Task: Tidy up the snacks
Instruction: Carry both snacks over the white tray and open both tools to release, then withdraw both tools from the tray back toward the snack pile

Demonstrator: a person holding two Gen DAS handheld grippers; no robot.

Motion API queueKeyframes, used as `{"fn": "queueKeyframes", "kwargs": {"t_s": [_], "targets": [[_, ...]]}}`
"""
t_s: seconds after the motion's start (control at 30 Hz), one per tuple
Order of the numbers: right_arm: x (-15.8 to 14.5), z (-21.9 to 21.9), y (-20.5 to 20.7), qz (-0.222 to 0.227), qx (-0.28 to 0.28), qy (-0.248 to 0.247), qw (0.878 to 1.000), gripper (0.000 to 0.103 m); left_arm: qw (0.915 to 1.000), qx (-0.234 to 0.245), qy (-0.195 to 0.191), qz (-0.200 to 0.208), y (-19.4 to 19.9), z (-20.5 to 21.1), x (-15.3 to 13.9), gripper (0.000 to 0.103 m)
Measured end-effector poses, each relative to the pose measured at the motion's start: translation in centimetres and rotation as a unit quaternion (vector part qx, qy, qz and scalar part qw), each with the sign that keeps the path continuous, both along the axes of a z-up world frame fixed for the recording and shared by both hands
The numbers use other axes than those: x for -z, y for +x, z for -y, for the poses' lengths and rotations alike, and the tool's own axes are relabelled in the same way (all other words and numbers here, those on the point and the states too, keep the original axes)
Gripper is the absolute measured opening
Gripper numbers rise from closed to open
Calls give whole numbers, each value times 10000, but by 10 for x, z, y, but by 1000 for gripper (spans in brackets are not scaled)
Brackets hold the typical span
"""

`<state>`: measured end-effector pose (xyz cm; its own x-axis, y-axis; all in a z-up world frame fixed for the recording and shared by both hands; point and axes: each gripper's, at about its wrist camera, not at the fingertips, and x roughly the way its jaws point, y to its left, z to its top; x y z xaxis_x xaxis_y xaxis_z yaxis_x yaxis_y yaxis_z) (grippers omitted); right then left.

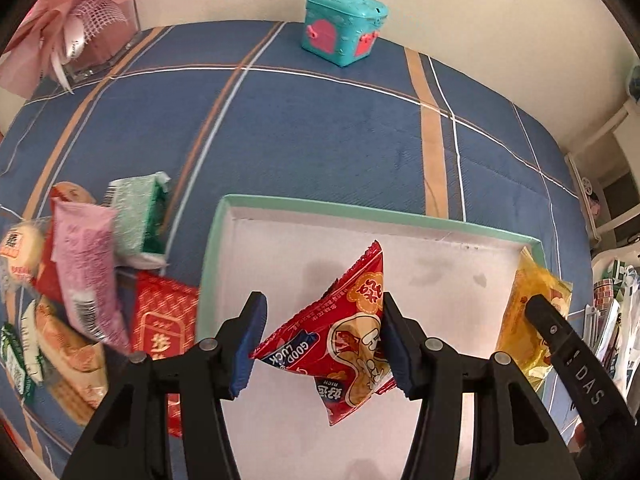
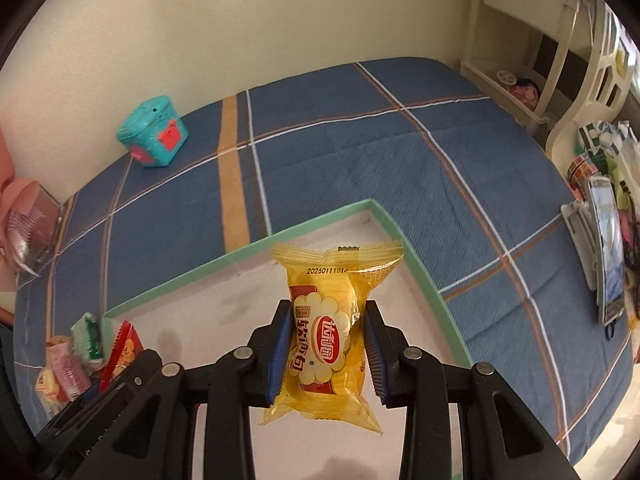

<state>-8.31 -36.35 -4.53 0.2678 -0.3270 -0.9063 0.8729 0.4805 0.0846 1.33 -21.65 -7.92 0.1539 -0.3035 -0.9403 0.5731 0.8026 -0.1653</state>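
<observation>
My left gripper [image 1: 320, 344] is shut on a red snack packet [image 1: 340, 344], held tilted above the white floor of a green-rimmed box lid [image 1: 360, 210]. My right gripper [image 2: 326, 344] is shut on a yellow bread packet [image 2: 324, 328], hanging over the same green-rimmed tray [image 2: 416, 264] near its far corner. In the left wrist view the yellow packet [image 1: 520, 320] and a finger of the right gripper [image 1: 560, 332] show at the tray's right side. In the right wrist view the red packet [image 2: 124, 348] and the left gripper's arm [image 2: 132, 376] show at lower left.
A heap of loose snack packets [image 1: 84, 280] lies on the blue plaid cloth [image 1: 320, 128] left of the tray. A teal toy chest [image 1: 344, 26] stands at the back by the wall. A clear box with pink wrapping [image 1: 80, 28] sits far left. A phone on a stand [image 2: 608, 248] is at right.
</observation>
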Motion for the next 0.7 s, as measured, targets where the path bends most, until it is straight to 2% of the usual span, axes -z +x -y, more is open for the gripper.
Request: {"fn": "queueKeyframes", "kwargs": {"t_s": [0.2, 0.3, 0.43, 0.5, 0.53, 0.57, 0.7], "targets": [[7, 9, -1, -130, 58, -30, 9999, 38, 10000, 0, -33, -29, 2, 8, 2, 58], [9, 10, 0, -169, 73, 13, 9998, 38, 10000, -48, -34, -63, 4, 6, 1, 70], [7, 8, 0, -198, 40, 36, 9998, 39, 9998, -135, -32, -144, 7, -3, -8, 72], [4, 4, 0, -266, -3, 10, 9996, 43, 9998, -153, -24, -133, 7, -7, -14, 77], [2, 2, 0, -310, -33, -2, 9995, 50, 9998, -144, 27, -115, 7, -8, -17, 85], [0, 0, 0, -335, -60, -11, 9994, 58, 9998, -131, 75, -92, 6, -9, -20, 86], [-4, -6, -3, -342, -50, 82, 9994, 61, 9998, -60, 207, -14, 4, -18, -30, 86]]}}
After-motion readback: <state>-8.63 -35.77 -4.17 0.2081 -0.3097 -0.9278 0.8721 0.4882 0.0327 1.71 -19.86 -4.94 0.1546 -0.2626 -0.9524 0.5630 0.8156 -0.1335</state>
